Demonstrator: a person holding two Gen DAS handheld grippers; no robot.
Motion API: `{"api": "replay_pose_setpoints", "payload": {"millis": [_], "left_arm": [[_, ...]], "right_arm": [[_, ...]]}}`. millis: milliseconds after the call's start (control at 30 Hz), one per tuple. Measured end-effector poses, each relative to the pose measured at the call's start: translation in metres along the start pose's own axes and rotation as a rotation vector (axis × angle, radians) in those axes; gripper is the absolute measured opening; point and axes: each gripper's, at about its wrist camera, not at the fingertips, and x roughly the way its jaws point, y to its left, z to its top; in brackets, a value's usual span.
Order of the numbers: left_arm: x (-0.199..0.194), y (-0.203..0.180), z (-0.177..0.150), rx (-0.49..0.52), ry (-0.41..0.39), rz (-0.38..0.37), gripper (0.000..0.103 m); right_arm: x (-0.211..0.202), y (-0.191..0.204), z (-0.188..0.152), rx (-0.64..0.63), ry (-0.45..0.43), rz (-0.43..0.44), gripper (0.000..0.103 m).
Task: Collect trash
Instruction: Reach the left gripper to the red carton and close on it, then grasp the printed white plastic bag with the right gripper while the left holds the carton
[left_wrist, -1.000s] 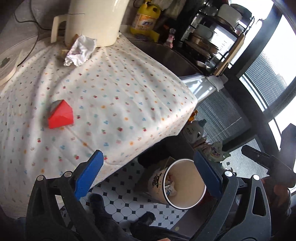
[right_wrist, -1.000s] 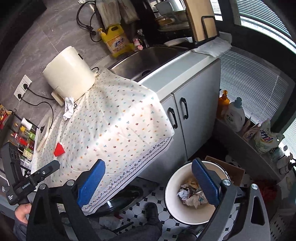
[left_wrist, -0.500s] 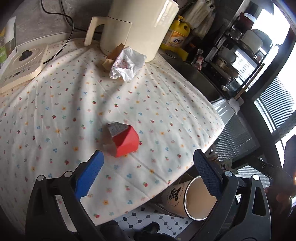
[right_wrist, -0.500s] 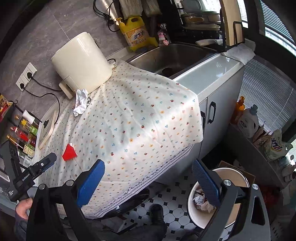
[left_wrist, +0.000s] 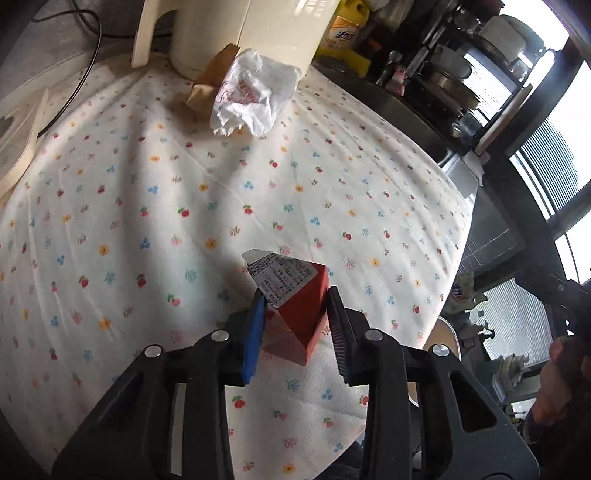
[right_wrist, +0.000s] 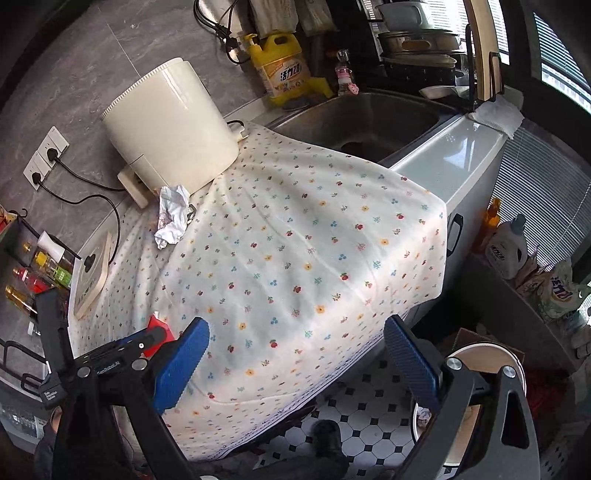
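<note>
A small red carton (left_wrist: 301, 310) with a printed white flap lies on the flowered tablecloth (left_wrist: 258, 184). My left gripper (left_wrist: 295, 325) is closed around it, blue pads touching both sides. In the right wrist view the carton (right_wrist: 159, 330) shows as a red patch in the left gripper (right_wrist: 122, 350). A crumpled white wrapper (left_wrist: 255, 96) lies by the cream appliance, also seen in the right wrist view (right_wrist: 171, 216). My right gripper (right_wrist: 295, 362) is open and empty above the table's front edge. The white trash bin (right_wrist: 484, 358) stands on the floor at the right.
A cream appliance (right_wrist: 170, 129) stands at the back of the cloth, a brown paper scrap (left_wrist: 214, 81) beside it. A sink (right_wrist: 369, 118), yellow detergent bottle (right_wrist: 280, 70) and dish rack lie beyond. A kitchen scale (right_wrist: 90, 280) sits at the left.
My left gripper moved forward over the table and closed on the red carton. The right gripper rose and swung toward the table, the bin sliding to the frame's right edge.
</note>
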Motion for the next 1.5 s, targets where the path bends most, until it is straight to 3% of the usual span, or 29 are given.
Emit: {"api": "replay_pose_setpoints", "payload": {"millis": [100,600,1033,1233,1333,1367,1400,1433,1500], "left_arm": [[-0.012,0.011,0.012,0.016,-0.032,-0.012,0.028],[-0.053,0.1,0.045,-0.093,-0.168,-0.002,0.028],[-0.049,0.154,0.071,-0.171,-0.213,0.01,0.029],[-0.043,0.167,0.076,-0.179,-0.205,0.018,0.029],[-0.042,0.172,0.075,-0.192,-0.202,0.02,0.029],[-0.041,0.174,0.075,-0.195,-0.2,0.021,0.029],[-0.041,0.174,0.074,-0.196,-0.197,0.024,0.029],[-0.041,0.174,0.074,-0.195,-0.197,0.025,0.029],[-0.042,0.173,0.073,-0.194,-0.201,0.028,0.029]], "right_arm": [[0.011,0.017,0.004,-0.005,-0.001,0.008,0.093],[0.069,0.115,0.039,-0.14,0.034,0.061,0.093],[0.135,0.183,0.081,-0.245,0.088,0.09,0.092],[0.18,0.218,0.087,-0.3,0.143,0.093,0.085],[0.203,0.224,0.086,-0.317,0.181,0.056,0.071],[0.211,0.223,0.086,-0.304,0.206,0.047,0.052],[0.215,0.219,0.086,-0.281,0.225,0.04,0.025],[0.216,0.214,0.087,-0.257,0.23,0.039,0.012],[0.209,0.206,0.087,-0.24,0.208,0.036,0.002]]}}
